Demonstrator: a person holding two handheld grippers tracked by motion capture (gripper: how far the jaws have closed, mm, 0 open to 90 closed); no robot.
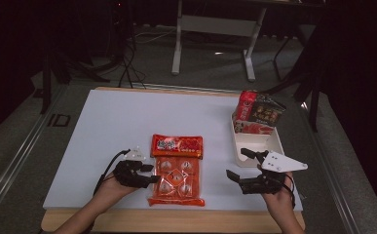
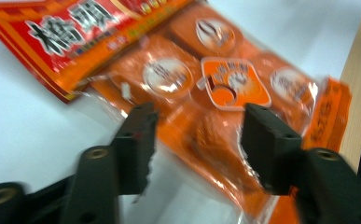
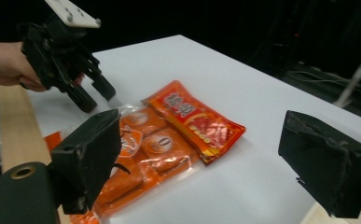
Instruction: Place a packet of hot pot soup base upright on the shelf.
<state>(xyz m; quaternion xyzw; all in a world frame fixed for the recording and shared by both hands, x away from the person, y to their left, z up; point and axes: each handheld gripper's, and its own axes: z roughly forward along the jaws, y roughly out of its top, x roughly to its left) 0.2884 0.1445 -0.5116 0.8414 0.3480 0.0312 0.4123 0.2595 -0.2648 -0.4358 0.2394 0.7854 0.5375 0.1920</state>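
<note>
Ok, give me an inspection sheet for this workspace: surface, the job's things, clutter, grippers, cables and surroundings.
Surface: white table top with a wooden front edge.
Job's things: orange snack bag lies flat near the front edge, red header away from the person.
Clutter: white bin at the right, with a red and black packet standing in its far end.
Grippers: left gripper at the bag's left edge, jaws apart, pads clear of the bag; right gripper open, right of the bag, beside the bin.
Cables: black cable trails from the left gripper across the table.
Surroundings: dark room, grey floor, white desk frame behind the table.
</note>
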